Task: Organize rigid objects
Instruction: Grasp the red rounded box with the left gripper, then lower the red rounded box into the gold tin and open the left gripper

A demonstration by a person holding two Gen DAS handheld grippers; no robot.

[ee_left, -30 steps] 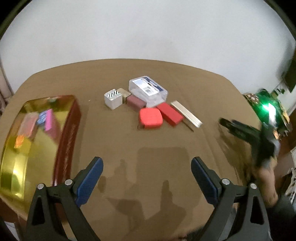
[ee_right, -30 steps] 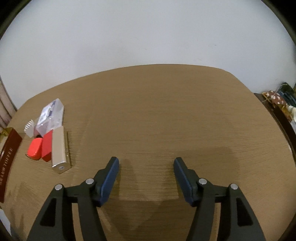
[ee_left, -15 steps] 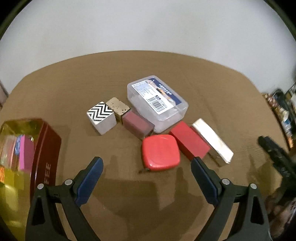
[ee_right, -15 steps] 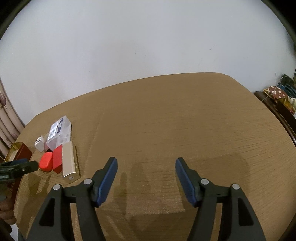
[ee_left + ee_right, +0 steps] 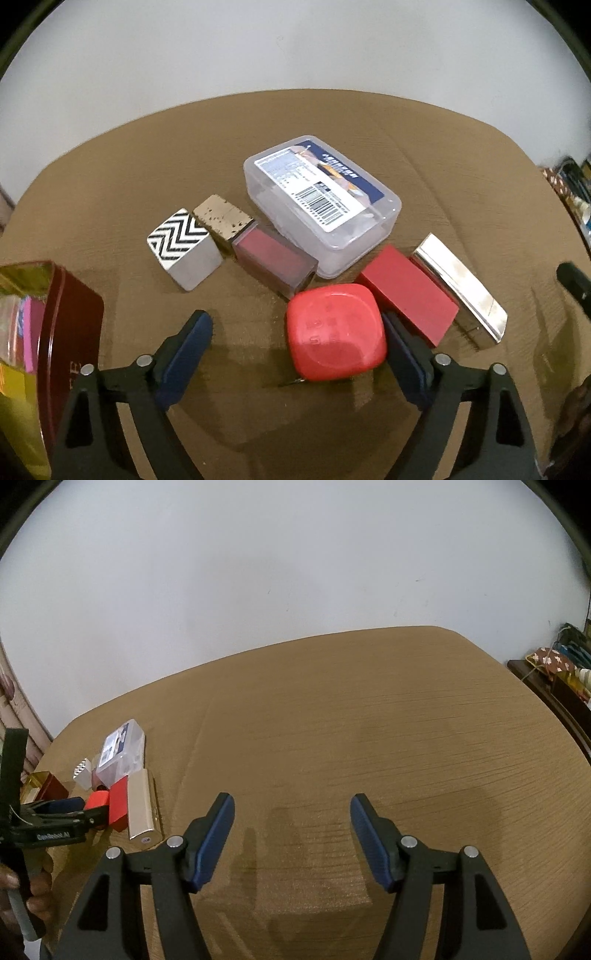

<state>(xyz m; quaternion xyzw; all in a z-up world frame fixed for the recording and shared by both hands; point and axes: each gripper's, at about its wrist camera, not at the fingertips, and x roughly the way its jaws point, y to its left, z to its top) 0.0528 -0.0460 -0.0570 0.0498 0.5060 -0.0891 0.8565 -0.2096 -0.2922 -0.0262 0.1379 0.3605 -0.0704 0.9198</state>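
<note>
Seven small hard things crowd the tabletop (image 5: 332, 129) before our left gripper (image 5: 295, 332), whose jaws stand spread with nothing held. Nearest is the red rounded case (image 5: 336, 330), lying between the fingers and touching the right one; we judge it light, stiff and slick, best pinched across its flat sides. The open tin (image 5: 62, 332) waits at far left. From the right wrist, our right gripper (image 5: 291, 827) hangs released over bare tabletop, with the red rounded case (image 5: 98, 799) far off left.

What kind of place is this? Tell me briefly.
Probably a room in a home: a brown table against a plain white wall, a curtain at the left edge, and patterned cloth things on a side shelf.
</note>
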